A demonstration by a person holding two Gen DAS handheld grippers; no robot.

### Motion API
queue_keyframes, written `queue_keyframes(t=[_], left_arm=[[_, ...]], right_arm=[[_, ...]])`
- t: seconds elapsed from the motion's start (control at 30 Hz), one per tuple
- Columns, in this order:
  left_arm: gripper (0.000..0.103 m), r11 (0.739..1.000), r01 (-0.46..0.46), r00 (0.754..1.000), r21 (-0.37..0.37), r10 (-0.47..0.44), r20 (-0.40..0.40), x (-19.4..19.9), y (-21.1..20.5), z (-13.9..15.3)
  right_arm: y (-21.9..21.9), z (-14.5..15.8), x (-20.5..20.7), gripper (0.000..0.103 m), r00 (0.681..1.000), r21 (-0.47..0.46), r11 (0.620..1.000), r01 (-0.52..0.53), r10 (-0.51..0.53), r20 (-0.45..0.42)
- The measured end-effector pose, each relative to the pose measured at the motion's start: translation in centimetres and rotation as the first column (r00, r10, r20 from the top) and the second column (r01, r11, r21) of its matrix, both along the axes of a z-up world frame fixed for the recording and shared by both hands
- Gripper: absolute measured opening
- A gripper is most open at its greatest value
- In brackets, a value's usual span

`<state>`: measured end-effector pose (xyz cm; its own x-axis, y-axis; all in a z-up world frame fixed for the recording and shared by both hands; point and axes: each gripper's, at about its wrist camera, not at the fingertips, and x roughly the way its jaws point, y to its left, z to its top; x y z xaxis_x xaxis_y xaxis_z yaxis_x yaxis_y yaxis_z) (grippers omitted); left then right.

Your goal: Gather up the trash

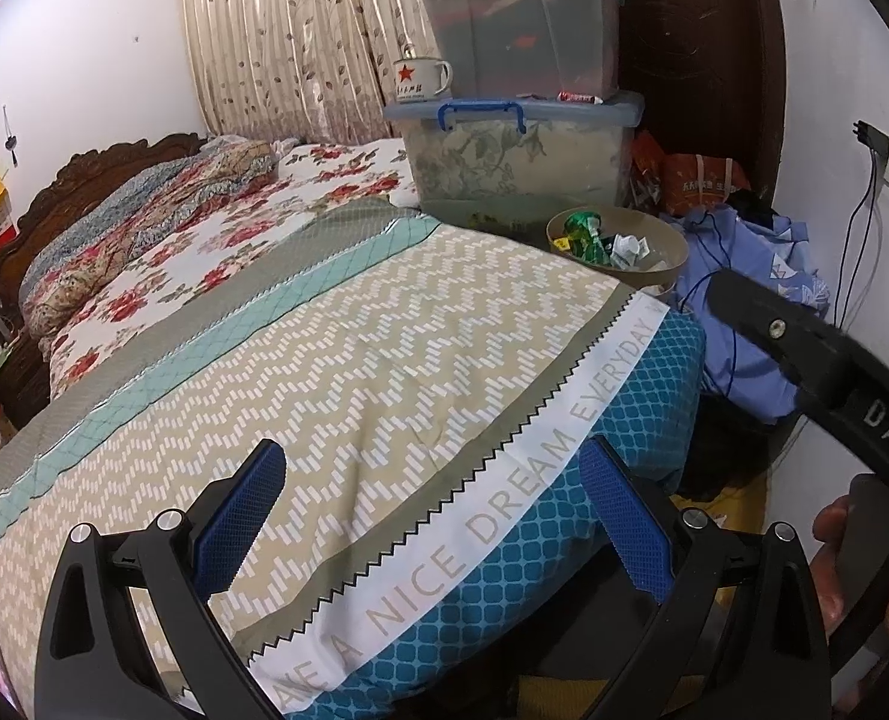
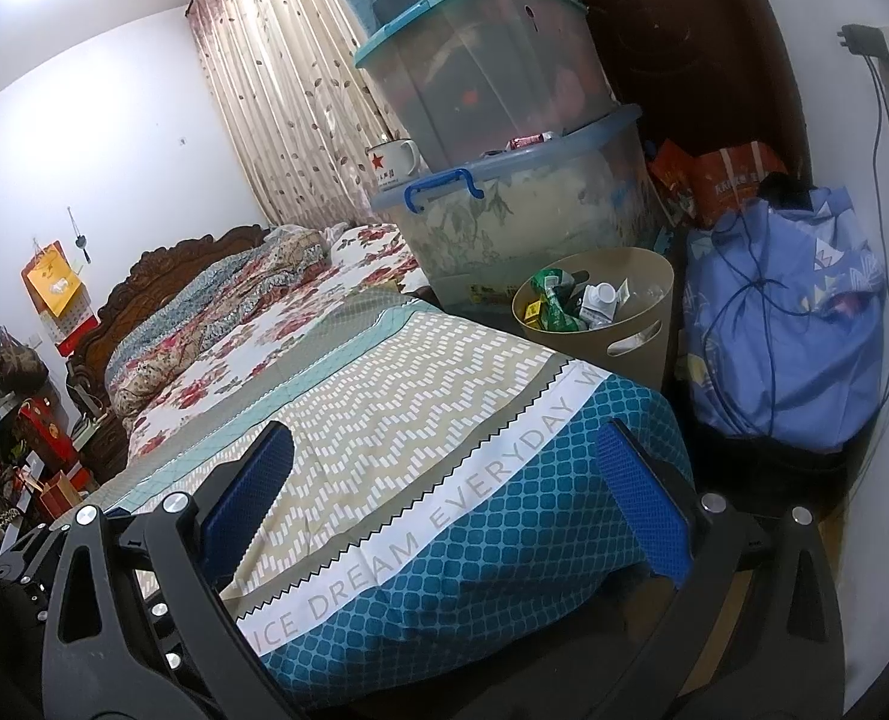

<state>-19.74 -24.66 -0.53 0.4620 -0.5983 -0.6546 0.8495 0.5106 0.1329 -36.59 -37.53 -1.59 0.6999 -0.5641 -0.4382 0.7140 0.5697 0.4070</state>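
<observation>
A small bedroom fills both views: a bed under a patterned quilt [image 2: 396, 396] in beige zigzag, teal lattice and a white band of printed letters runs from the lower middle toward a carved dark wooden headboard [image 2: 162, 267] at middle left, with a leaf-print curtain [image 2: 276, 90] behind.

The task's thing, a round beige plastic wastebasket [image 2: 642, 336] with a slot handle, stands just beside the far corner of the bed at right of centre in the right wrist view. It already holds trash [image 2: 570, 300]: green wrappers, a yellow packet, a small white bottle and crumpled paper. In the left wrist view the same wastebasket [image 1: 666, 240] sits at middle right, partly behind the quilt's edge.

Behind it rise stacked clear plastic storage boxes [image 2: 504, 180] with teal and blue lids, a white enamel mug with a red star [image 2: 391, 163] resting on the lowest lid. To the right lies a blue cloth bundle [image 2: 786, 312] with a dark cable draped over it.

The left tool [image 1: 432, 516] and the right tool [image 2: 441, 492] both hover over the foot of the bed, blue-padded fingers well apart, holding nothing. The right tool's black body [image 1: 804, 360] crosses the right edge of the left wrist view.

No loose litter shows on the quilt, so the step in hand looks like a search, or else collection is nearly done. The next move probably calls for scanning the floor and bedside.
</observation>
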Motion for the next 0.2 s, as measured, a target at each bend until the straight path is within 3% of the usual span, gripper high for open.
queue_keyframes(t=[0.2], left_arm=[[0.094, 1.0, -0.005, 1.0, 0.009, 0.005, -0.009, 0.43, 0.07, 0.04]], right_arm=[[0.04, -0.02, 0.03, 0.099, 1.0, 0.004, 1.0, -0.002, 0.002, -0.002]])
